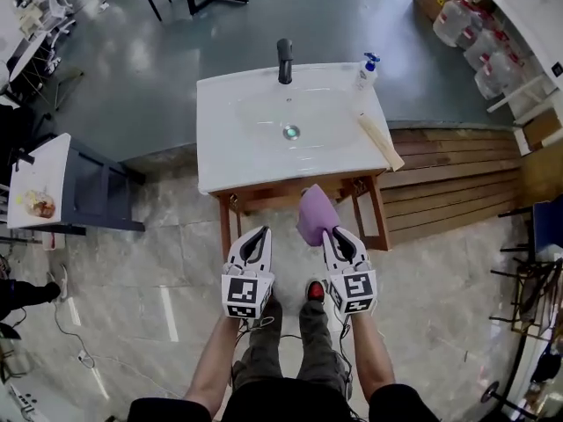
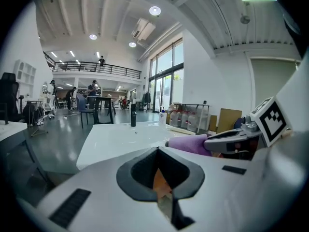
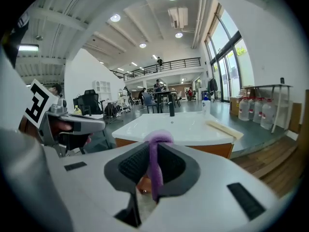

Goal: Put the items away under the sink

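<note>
A purple cloth (image 1: 314, 214) hangs from my right gripper (image 1: 332, 234), which is shut on it just in front of the white sink's (image 1: 229, 148) front edge. In the right gripper view the cloth (image 3: 154, 168) is a thin purple strip pinched between the jaws of the right gripper (image 3: 155, 151). My left gripper (image 1: 255, 234) is beside it on the left, shut with nothing in it; its own view shows the left gripper (image 2: 158, 151) with jaws together and the cloth (image 2: 188, 143) off to the right. The space under the sink is hidden from above.
The sink stands on a wooden frame (image 1: 264, 196) and carries a black faucet (image 1: 284, 60), a soap bottle (image 1: 367, 70) and a pale wooden stick (image 1: 380, 141). A dark cabinet (image 1: 97, 192) stands at the left, a wooden platform (image 1: 457, 174) at the right, water jugs (image 1: 475, 33) behind.
</note>
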The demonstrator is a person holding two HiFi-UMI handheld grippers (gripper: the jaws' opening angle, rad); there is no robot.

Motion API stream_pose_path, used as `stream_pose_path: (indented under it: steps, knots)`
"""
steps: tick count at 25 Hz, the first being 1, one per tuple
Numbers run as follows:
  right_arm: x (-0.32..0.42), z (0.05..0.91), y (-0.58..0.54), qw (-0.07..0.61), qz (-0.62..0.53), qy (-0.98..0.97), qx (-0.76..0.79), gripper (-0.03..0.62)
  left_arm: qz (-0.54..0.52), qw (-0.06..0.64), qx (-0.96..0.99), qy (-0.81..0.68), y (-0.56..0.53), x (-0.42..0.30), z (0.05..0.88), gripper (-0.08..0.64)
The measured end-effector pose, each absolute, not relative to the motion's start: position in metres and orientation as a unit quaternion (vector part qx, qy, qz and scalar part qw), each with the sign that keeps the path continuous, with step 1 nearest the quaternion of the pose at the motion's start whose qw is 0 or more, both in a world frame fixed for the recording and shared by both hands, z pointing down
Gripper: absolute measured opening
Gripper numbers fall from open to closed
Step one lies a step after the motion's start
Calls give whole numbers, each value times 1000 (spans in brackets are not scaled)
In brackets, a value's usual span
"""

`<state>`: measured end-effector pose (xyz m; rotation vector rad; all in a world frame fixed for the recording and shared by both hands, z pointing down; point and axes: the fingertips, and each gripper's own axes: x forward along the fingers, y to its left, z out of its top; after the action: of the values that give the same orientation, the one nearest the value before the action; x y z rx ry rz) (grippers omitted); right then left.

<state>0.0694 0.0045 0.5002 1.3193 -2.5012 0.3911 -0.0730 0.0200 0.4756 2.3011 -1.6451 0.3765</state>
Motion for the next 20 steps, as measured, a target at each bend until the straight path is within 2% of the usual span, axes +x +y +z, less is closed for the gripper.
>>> stream_pose_path:
  steps: [20]
  knots:
    - [9, 709, -31, 160, 145, -912, 348, 72, 141, 177, 733, -642, 11, -108, 686, 6]
